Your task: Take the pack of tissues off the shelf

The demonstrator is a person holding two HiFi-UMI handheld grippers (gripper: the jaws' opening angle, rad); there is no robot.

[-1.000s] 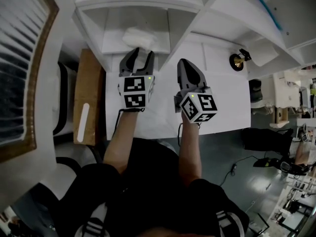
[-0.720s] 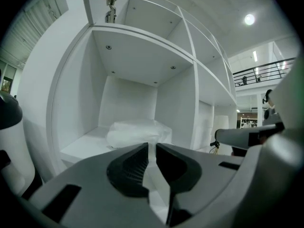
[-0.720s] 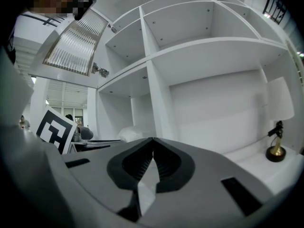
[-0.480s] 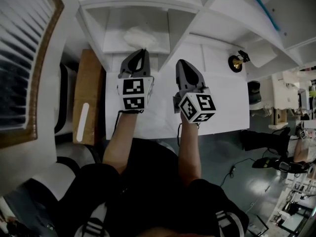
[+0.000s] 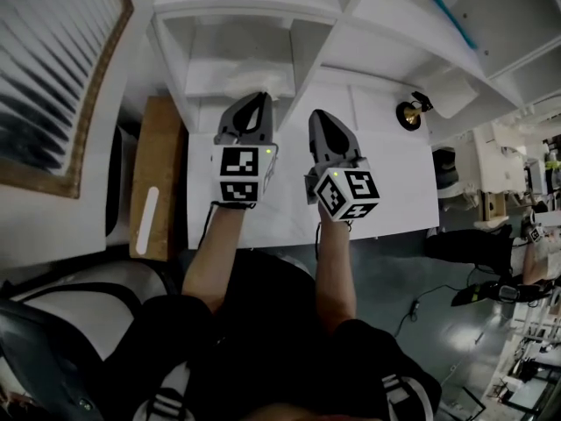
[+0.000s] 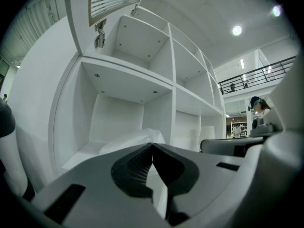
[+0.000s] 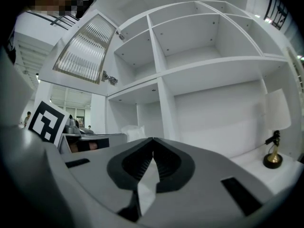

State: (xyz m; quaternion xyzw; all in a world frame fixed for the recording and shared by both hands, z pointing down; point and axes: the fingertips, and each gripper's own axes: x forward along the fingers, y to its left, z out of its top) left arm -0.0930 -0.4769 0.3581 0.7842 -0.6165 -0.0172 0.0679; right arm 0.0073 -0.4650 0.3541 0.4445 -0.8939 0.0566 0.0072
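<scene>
The pack of tissues [image 6: 129,141] is a soft white bundle lying in the lowest left cubby of the white shelf [image 5: 307,38]. It also shows far off in the right gripper view as a white pack [image 7: 133,131]. In the head view I cannot make it out. My left gripper [image 5: 259,97] points at that cubby from just outside it, a short way from the pack; its jaws are shut with nothing between them. My right gripper [image 5: 316,114] hangs beside it over the white table [image 5: 394,182], also shut and empty.
A small brass and black lamp [image 5: 408,112] stands on the table to the right of the grippers, near the shelf wall. A wooden board [image 5: 158,174] lies left of the table. A blue stick [image 5: 453,20] rests on an upper shelf.
The left gripper's jaws were open a second ago and have closed on nothing. Both grippers stay in front of the shelf; the head view has shifted slightly.
</scene>
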